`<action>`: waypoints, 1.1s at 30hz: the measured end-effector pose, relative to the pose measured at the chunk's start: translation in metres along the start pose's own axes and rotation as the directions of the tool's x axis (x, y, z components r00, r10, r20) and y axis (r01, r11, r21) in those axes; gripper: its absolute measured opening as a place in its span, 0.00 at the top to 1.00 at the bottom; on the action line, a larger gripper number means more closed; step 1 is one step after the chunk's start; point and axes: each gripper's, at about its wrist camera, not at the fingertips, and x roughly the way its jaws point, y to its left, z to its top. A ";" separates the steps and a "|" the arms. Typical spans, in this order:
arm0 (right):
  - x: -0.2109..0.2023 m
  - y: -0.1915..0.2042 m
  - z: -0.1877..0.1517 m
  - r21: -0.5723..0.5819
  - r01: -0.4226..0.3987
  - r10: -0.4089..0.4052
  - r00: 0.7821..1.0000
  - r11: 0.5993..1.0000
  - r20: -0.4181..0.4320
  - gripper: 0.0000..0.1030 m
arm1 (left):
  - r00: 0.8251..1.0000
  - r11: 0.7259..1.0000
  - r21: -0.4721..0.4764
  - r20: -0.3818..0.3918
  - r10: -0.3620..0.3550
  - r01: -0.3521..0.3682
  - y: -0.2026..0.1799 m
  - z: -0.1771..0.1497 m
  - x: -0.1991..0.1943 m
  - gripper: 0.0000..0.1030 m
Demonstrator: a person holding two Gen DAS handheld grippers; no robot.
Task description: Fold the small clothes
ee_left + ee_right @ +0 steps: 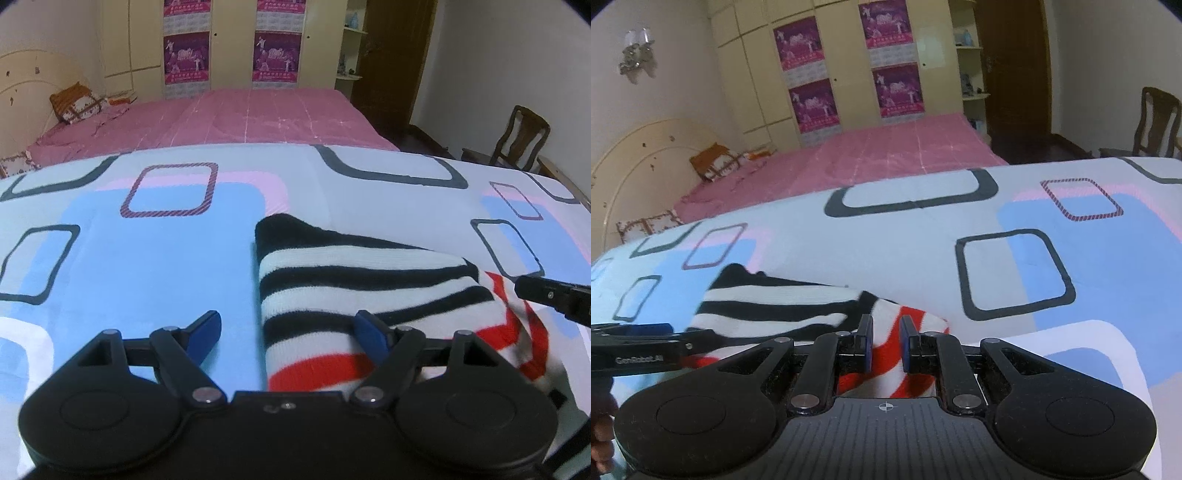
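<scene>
A small knit garment (351, 280) with black, white and red stripes lies folded on a patterned sheet (147, 240). My left gripper (288, 332) is open wide, its left finger over bare sheet and its right finger over the garment's left part. My right gripper (886, 339) has its jaws a small gap apart, over the garment's red-striped end (886, 354); nothing is pinched between them. The right gripper shows at the right edge of the left wrist view (554, 295). The left gripper shows at the left edge of the right wrist view (639, 350).
The sheet (1052, 266) has blue, pink and dark square outlines. Behind it lies a pink bed (240, 118) with pillows (77, 103), then wardrobes with posters (186, 55). A wooden chair (517, 136) stands at the far right by a dark door (1012, 66).
</scene>
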 end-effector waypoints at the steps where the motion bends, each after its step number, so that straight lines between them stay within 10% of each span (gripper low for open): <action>1: -0.004 0.002 0.000 -0.001 -0.006 0.006 1.000 1.000 0.004 0.86 | 1.000 1.000 0.003 0.001 -0.002 0.002 0.000 -0.001 -0.003 0.24; 5: -0.017 0.008 -0.003 0.000 -0.023 0.023 1.000 1.000 0.008 0.84 | 1.000 1.000 -0.008 0.007 -0.013 0.013 0.000 -0.004 -0.017 0.24; 9: -0.031 0.017 -0.012 -0.028 -0.020 0.021 0.999 0.999 0.037 0.35 | 1.000 1.000 0.005 0.015 -0.006 0.006 -0.004 -0.013 -0.032 0.24; 14: -0.035 0.024 -0.031 -0.074 0.016 -0.015 1.000 0.997 0.010 0.36 | 1.000 1.000 0.005 0.009 0.005 -0.005 0.000 -0.030 -0.042 0.25; 17: -0.027 0.017 -0.044 -0.062 0.041 -0.044 0.998 0.997 -0.044 0.58 | 1.000 1.000 0.004 0.013 0.010 -0.010 0.003 -0.038 -0.041 0.24; 33: -0.085 0.013 -0.059 0.036 -0.011 0.012 1.000 0.999 -0.019 0.58 | 0.999 0.999 0.016 0.012 -0.049 0.049 0.010 -0.060 -0.085 0.30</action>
